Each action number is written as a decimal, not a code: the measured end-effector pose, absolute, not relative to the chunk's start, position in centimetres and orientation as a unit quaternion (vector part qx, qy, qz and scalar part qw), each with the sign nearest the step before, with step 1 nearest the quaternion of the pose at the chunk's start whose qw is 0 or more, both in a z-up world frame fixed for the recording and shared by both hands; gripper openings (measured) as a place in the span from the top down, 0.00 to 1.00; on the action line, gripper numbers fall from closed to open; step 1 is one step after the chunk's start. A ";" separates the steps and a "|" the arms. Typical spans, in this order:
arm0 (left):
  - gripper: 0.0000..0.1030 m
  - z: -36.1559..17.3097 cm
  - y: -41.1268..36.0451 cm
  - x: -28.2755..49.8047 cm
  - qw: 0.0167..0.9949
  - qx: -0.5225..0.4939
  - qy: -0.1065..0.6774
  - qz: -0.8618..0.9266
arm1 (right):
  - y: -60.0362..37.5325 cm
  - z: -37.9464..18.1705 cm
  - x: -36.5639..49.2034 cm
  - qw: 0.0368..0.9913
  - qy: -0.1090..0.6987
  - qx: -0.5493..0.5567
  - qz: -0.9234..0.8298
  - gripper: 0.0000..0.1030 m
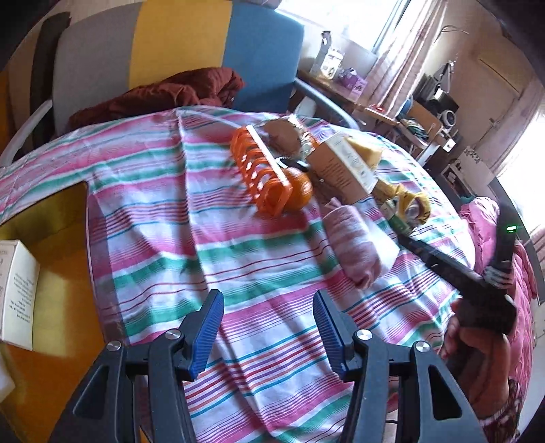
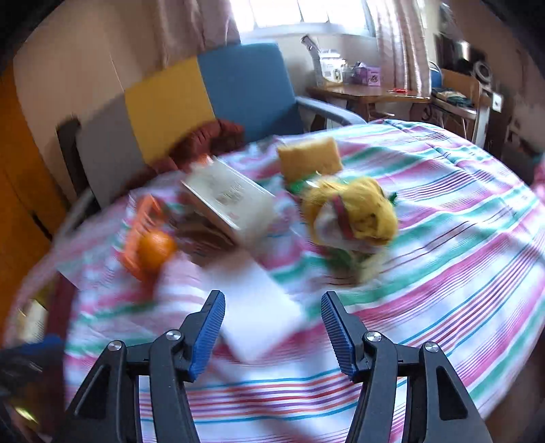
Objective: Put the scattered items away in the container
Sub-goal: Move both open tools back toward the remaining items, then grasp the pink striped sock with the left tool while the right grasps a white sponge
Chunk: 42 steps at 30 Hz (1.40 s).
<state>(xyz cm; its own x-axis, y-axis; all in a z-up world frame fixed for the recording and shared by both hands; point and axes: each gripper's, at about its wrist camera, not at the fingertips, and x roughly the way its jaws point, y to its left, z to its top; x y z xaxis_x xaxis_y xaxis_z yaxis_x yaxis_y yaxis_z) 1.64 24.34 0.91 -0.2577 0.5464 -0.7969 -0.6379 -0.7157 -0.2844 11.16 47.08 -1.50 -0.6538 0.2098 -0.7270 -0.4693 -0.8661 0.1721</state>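
A home bedroom — striped bedsheet [image 1: 238,221], armchair [image 2: 245,85], curtained window [image 2: 306,13].

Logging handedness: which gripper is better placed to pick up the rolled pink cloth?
Probably right: the open right gripper faces the rolled pink cloth directly; the open left gripper has it off to its right.

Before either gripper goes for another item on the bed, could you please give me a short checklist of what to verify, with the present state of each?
1. Left gripper open with nothing between its fingers: ok.
2. Right gripper open with nothing between its fingers: ok.
3. Right wrist view sharp enough to aim: not ok, it is motion-blurred.
4. Rolled pink towel reachable, nothing on top of it: ok.
5. Orange free to lift: not ok, it sits against the orange plastic rack.
6. Room in the yellow container: cannot tell, only part shows, with a white box inside.
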 end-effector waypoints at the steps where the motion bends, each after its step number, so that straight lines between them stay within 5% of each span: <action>1: 0.46 0.9 24.6 1.7 0.378 -0.482 0.049 0.789 | 47.1 -1.7 10.9 0.166 0.161 -0.382 0.894 0.41; 7: 0.45 2.3 27.6 2.2 0.419 -0.478 0.056 0.770 | 45.2 -2.9 9.4 0.090 0.038 -0.420 0.902 0.35; 16: 0.45 2.7 34.2 2.4 0.432 -0.474 0.113 0.759 | 45.4 -4.7 9.2 0.115 0.076 -0.423 0.896 0.40; 32: 0.46 -4.0 41.4 2.1 0.408 -0.513 0.204 0.727 | 47.0 -4.7 11.9 0.186 0.106 -0.426 0.879 0.39; 42: 0.65 -3.7 39.8 1.4 0.412 -0.509 0.178 0.734 | 46.9 -4.7 11.7 0.201 0.109 -0.433 0.872 0.38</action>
<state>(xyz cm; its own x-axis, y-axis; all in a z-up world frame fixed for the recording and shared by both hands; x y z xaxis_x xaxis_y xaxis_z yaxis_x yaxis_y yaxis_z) 1.40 39.79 -3.75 -0.1423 0.4238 -0.8945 -0.7866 -0.5970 -0.1578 11.66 46.85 -4.66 -0.5448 0.2557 -0.7986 -0.4441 -0.8958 0.0161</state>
